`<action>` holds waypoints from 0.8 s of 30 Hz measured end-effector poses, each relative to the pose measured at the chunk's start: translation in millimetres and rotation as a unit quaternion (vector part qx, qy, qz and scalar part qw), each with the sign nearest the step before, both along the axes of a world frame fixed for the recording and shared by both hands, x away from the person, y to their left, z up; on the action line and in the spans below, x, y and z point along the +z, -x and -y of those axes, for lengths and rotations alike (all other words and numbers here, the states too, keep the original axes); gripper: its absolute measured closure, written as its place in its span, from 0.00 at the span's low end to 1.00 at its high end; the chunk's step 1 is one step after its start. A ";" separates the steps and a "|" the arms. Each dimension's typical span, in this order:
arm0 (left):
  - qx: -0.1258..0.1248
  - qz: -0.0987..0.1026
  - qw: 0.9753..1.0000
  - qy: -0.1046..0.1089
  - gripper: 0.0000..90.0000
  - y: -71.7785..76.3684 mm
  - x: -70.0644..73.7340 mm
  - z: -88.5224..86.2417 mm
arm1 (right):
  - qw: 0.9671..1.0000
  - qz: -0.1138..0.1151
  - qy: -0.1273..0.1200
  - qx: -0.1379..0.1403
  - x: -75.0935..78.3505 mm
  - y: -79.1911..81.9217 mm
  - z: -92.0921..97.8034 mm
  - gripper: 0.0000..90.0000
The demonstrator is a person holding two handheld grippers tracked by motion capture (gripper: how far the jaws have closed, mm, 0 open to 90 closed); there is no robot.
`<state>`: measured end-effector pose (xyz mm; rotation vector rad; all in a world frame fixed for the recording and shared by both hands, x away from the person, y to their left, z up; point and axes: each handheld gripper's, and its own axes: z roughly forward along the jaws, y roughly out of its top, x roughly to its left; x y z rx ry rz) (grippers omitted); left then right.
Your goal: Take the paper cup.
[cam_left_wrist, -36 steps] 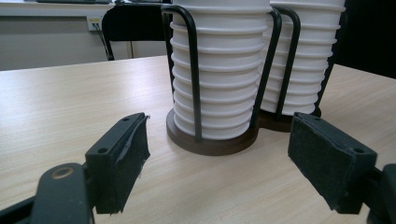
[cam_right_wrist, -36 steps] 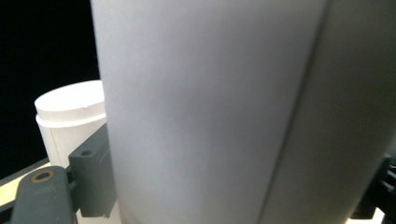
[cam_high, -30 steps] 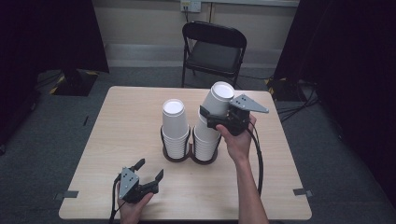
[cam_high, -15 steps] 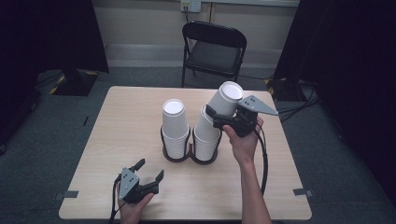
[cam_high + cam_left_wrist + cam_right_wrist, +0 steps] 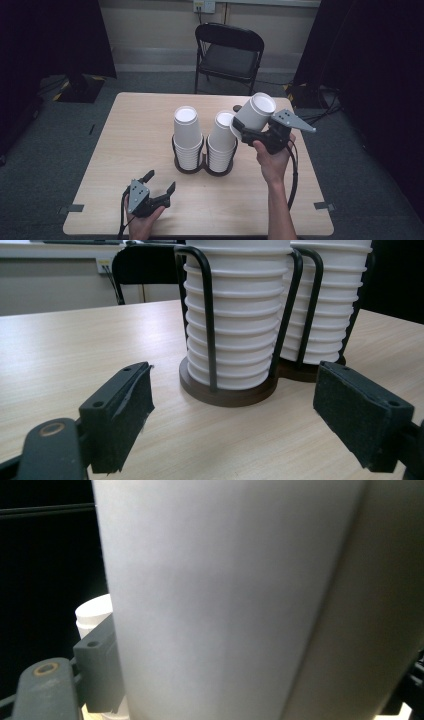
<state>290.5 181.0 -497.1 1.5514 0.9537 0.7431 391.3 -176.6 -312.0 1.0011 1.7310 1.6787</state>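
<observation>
Your right tongs (image 5: 246, 131) are clamping a cup (image 5: 254, 114), right of centre, off the stacks (image 5: 221, 142); placing it remains. Your left tongs (image 5: 159, 183), lower left, are gaping empty.

Two stacks of white paper cups (image 5: 188, 135) in a black wire double holder (image 5: 204, 162) block the pale wooden table's (image 5: 125, 130) middle; bare tabletop surrounds them.

White paper cup (image 5: 254, 115), upside down and tilted, clamped in right tool (image 5: 243, 131); 2 stacks of inverted cups (image 5: 188, 135) in black holder (image 5: 202, 165), just left.
</observation>
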 end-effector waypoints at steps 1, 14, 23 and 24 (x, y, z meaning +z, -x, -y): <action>-0.002 -0.004 1.000 0.003 0.18 -0.5 0.0 0.3 | 1.000 -0.002 -0.001 -0.002 -0.6 1.8 2.6 0.15; -0.023 -0.025 0.999 0.017 0.20 -3.1 1.0 -1.2 | 0.999 -0.023 -0.004 -0.025 -14.7 21.9 15.7 0.15; -0.050 -0.029 0.998 0.022 0.24 -4.6 1.4 -1.0 | 0.999 -0.038 -0.008 -0.022 -27.1 33.5 18.4 0.15; -0.058 -0.030 0.998 0.022 0.29 -5.0 1.7 -0.7 | 0.999 -0.040 -0.005 -0.019 -31.1 36.9 16.4 0.15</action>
